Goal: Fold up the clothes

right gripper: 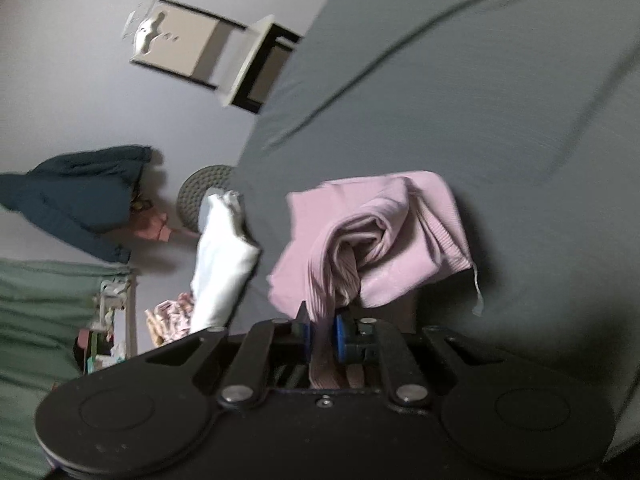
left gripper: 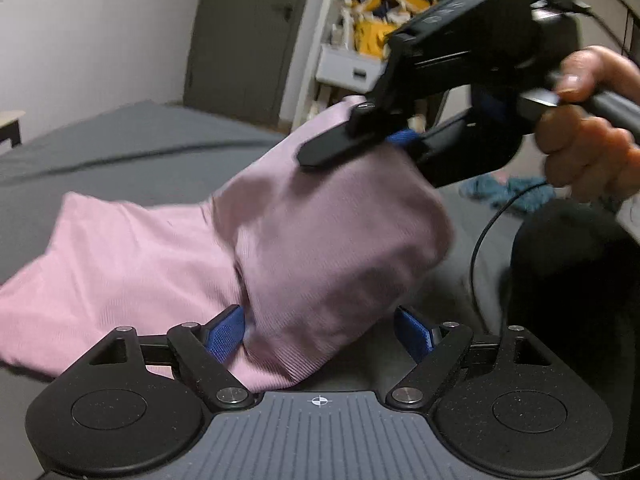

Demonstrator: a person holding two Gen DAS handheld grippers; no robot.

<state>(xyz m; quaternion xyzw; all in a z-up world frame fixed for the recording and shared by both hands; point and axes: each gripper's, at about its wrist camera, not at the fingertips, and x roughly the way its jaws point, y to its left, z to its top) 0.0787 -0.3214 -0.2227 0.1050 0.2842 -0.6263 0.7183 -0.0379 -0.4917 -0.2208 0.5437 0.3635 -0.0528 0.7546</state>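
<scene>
**Pink garment lifted at one edge, other edge free**

Closest in the left wrist view: left gripper point(left gripper: 320, 334) wide open, blue pads point(left gripper: 226, 334) spread apart, nothing clamped. Garment point(left gripper: 280, 240) hanging down between the open jaws, brushing near the left pad, but not pinched.

A little further: right gripper point(left gripper: 360, 142) held by a hand point(left gripper: 588, 128), closed tight on the upper edge of the garment. Confirmed in the right wrist view: right gripper point(right gripper: 322, 338) with jaws nearly together, a ribbed strip of pink cloth point(right gripper: 376, 248) squeezed between the blue pads and bunching in rolls just past them.

Further still: rest of the garment draped down from the held edge and lying on the grey bed point(left gripper: 140, 152), spreading to the left. Beyond the bed: a door point(left gripper: 248, 32) and a shelf point(left gripper: 360, 28) stuffed with yellow and white things.

Handling, as judged: light, soft, fine-ribbed knit, no stiffness at all; sags and folds by own weight, stretches a bit when pulled. Not fragile, not slippery against the textured pads. Best to take hold at a hem or corner, through both layers, since a grip in the middle only gathers a lump. For the left gripper, likely the lower hanging edge right in front, well apart from the right grip, so the cloth can be spread flat between the two
</scene>
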